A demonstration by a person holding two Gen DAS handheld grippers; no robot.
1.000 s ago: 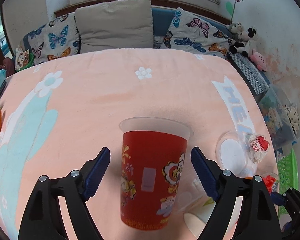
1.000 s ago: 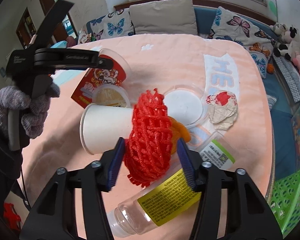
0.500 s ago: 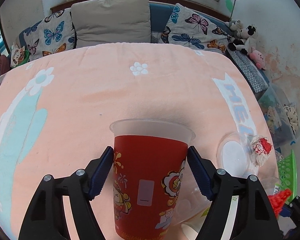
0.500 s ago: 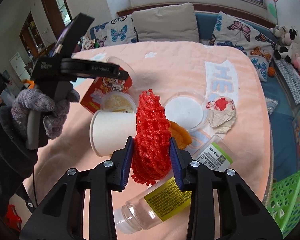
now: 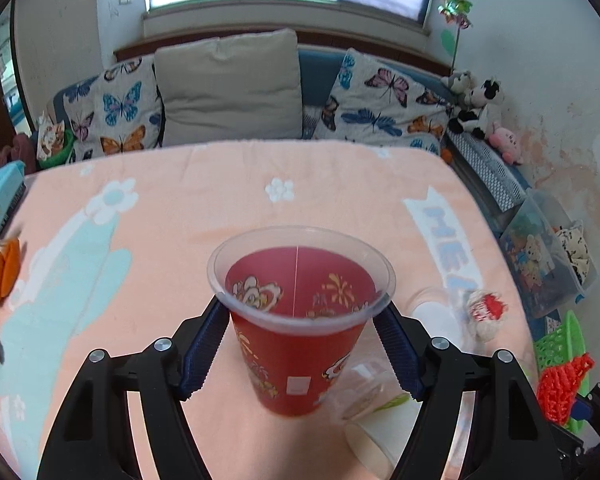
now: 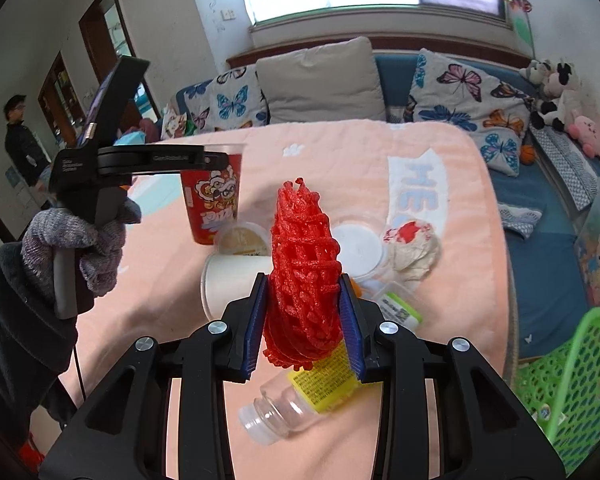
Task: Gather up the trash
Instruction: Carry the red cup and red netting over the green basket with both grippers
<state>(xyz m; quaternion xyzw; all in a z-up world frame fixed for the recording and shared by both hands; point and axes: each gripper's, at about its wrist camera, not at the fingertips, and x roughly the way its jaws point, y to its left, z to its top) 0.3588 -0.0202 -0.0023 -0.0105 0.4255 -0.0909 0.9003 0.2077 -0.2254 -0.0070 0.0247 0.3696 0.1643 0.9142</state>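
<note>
The left gripper (image 5: 302, 350) is clamped on the red cup (image 5: 300, 320), its blue pads pressed against the cup's sides just under the clear rim, and the cup is held upright off the pink blanket (image 5: 220, 208), its base clear of the cloth. The right gripper (image 6: 303, 320) is squeezed tight on a piece of red foam netting (image 6: 302, 264), which stands up between the pads and is lifted above the rest of the trash. Taking the white paper cup (image 6: 232, 278) lying on its side as the marker: the red cup hangs just behind it and to its left, a small tub with a yellowish lid (image 6: 242, 238) touches its far side, and a round white lid (image 6: 358, 248) lies to its right behind the netting. Farther right of that lid sits a crumpled white and red wrapper (image 6: 412, 246). An empty clear bottle (image 6: 296, 404) with a yellow label lies in front of the paper cup, under the right gripper. A green basket (image 6: 572, 364) stands well to the right, off the blanket's edge. A gloved hand (image 6: 80, 240) grips the left gripper's handle.
</note>
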